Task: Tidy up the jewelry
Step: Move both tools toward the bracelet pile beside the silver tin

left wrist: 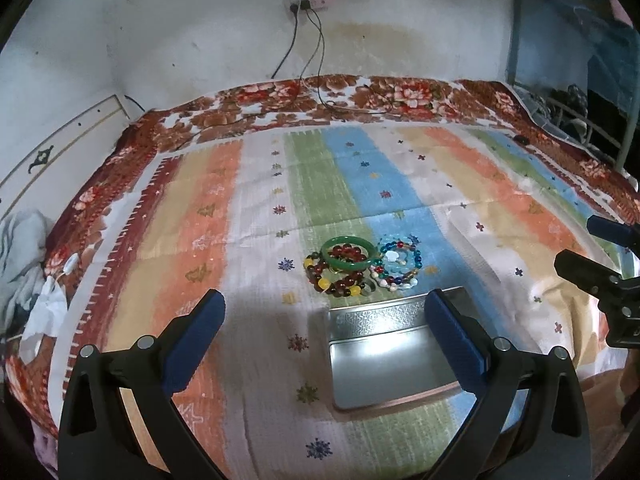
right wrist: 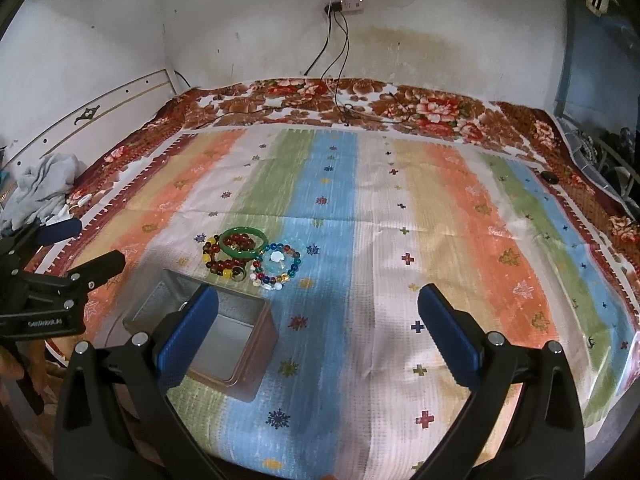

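L gripper [left wrist: 324, 332] and R gripper [right wrist: 318, 328] both spread wide, holding nothing. Tin [left wrist: 384, 364] empty; bracelets [left wrist: 352, 268] heaped just beyond it. Take green bangle [left wrist: 349, 258] first, top of pile, pinch rim only.

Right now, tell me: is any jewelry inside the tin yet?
No. The tin shows only bare metal inside; the bracelets lie on the cloth beyond it.

Striped cloth [right wrist: 360, 208] over floral blanket [right wrist: 432, 112], power strip [right wrist: 344, 5] on stained wall [right wrist: 240, 20]
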Motion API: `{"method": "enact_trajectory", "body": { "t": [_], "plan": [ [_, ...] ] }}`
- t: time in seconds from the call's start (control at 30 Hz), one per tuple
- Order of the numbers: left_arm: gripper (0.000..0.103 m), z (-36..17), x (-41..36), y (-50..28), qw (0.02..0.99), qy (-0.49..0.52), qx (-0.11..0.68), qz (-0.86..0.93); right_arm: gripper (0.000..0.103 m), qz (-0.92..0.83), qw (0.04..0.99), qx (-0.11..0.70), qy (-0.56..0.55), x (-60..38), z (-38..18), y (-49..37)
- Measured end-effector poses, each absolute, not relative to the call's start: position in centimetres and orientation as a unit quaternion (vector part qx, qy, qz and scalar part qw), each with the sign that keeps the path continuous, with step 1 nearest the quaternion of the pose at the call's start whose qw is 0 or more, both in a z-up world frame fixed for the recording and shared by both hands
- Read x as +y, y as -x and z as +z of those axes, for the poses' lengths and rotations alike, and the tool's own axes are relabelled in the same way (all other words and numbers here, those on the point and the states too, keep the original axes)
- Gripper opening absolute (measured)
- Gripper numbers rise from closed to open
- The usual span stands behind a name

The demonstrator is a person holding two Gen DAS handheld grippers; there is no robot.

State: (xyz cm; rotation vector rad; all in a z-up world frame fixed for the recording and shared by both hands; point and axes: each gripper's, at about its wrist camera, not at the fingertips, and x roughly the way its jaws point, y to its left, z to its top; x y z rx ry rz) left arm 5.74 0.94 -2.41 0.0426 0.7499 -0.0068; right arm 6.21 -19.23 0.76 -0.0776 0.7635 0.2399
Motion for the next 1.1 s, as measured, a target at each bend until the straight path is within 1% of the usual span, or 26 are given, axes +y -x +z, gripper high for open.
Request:
{"method": "enact_trajectory", "body": {
  "t": [0.33,0.53,0.57,0.63,0.93,0.97,1.0,1.1],
  "plan": [
    [0.097,-3.8,1.8,-10.2,0.913,-0.011,0.407,-0.017,0.098,0.130,0.903,0.407,0.039,-17.5,-0.8,-10.4],
    [0.097,-4.7,3.5,-13.1,0.895,0.030,0.443,-0.032,0.098,0.139,0.886,0.443,0.018,-17.5,-2.1,-12.8],
    [0.096,-4.9,3.6,-13.5,0.893,0.034,0.447,-0.033,0.098,0.140,0.883,0.448,0.015,-17.5,-2.3,-13.3],
    [0.092,-5.3,4.0,-14.4,0.889,0.041,0.455,-0.037,0.098,0.141,0.879,0.456,0.013,-17.4,-2.6,-14.0],
    [0.091,-7.2,3.6,-17.8,0.869,0.031,0.491,-0.050,0.098,0.153,0.860,0.486,0.023,-16.0,-4.3,-16.5],
    [0.090,-7.4,3.6,-18.1,0.867,0.030,0.494,-0.051,0.098,0.152,0.857,0.491,0.021,-16.0,-4.6,-16.9],
    [0.087,-7.7,3.6,-18.5,0.865,0.027,0.499,-0.052,0.098,0.153,0.856,0.494,0.020,-16.0,-4.7,-17.1],
    [0.086,-8.3,3.4,-19.3,0.857,0.023,0.511,-0.055,0.098,0.150,0.847,0.509,0.016,-16.0,-5.5,-18.0]
  ]
}}
